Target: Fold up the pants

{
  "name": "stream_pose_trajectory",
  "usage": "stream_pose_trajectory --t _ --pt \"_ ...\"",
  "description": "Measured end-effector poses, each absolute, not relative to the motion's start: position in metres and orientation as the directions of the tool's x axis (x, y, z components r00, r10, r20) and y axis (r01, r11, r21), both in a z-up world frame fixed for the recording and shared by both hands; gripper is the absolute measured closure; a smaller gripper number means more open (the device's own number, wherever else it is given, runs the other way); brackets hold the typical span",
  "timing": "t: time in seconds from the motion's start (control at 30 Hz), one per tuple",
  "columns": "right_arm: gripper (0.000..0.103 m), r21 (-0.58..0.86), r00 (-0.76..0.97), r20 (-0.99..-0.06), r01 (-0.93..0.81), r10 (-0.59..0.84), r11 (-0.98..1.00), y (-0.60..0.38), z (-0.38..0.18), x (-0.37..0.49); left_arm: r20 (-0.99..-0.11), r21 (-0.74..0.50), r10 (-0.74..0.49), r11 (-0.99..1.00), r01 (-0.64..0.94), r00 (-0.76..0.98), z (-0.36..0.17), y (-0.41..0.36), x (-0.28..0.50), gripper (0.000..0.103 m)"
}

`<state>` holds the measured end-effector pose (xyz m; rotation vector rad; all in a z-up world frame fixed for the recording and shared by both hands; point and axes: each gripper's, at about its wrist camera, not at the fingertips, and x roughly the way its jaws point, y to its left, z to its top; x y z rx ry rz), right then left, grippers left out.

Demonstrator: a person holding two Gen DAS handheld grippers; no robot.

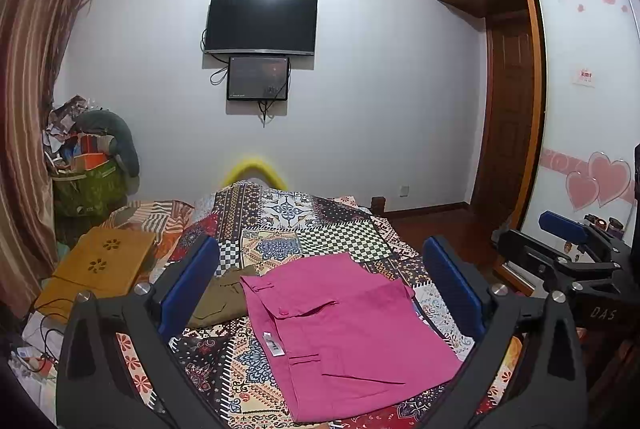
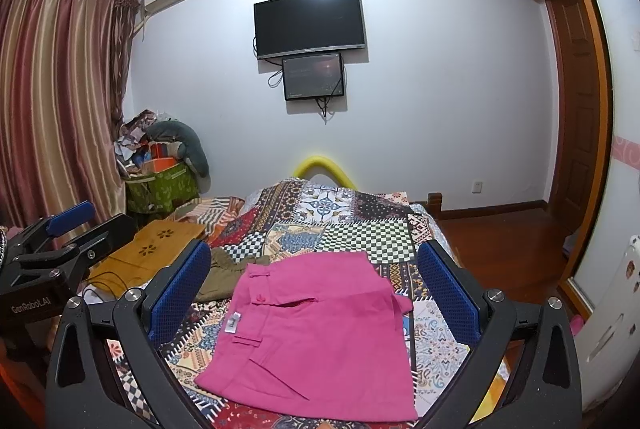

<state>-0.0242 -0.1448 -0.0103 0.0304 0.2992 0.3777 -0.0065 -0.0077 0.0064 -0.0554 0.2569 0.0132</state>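
Note:
Pink pants (image 1: pixel 344 333) lie folded in a compact rectangle on the patterned bedspread (image 1: pixel 320 229), waistband and white label to the left. They also show in the right wrist view (image 2: pixel 320 333). My left gripper (image 1: pixel 320 281) is open and empty, held above the pants. My right gripper (image 2: pixel 316 281) is open and empty, also above them. The right gripper shows at the right edge of the left wrist view (image 1: pixel 560 241). The left gripper shows at the left edge of the right wrist view (image 2: pixel 72 225).
An olive garment (image 1: pixel 220 297) lies left of the pants. A wooden lap tray (image 1: pixel 100 265) sits on the bed's left side. A cluttered green bag (image 2: pixel 160 185) stands by the curtain. A wardrobe (image 1: pixel 580 109) and wooden floor (image 2: pixel 500 241) are to the right.

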Motion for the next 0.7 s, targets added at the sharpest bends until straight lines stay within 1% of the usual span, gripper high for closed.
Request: stream_pose_trajectory --t 0.7 --pt "0.000 0.090 0.886 -0.279 -0.359 0.370 0.929 -0.1450 -0.0105 -0.0252 -0.248 -0.051 0.021 0.998 -0.034 0.969 0.0106 -0.0104 -0.0073 0.000"
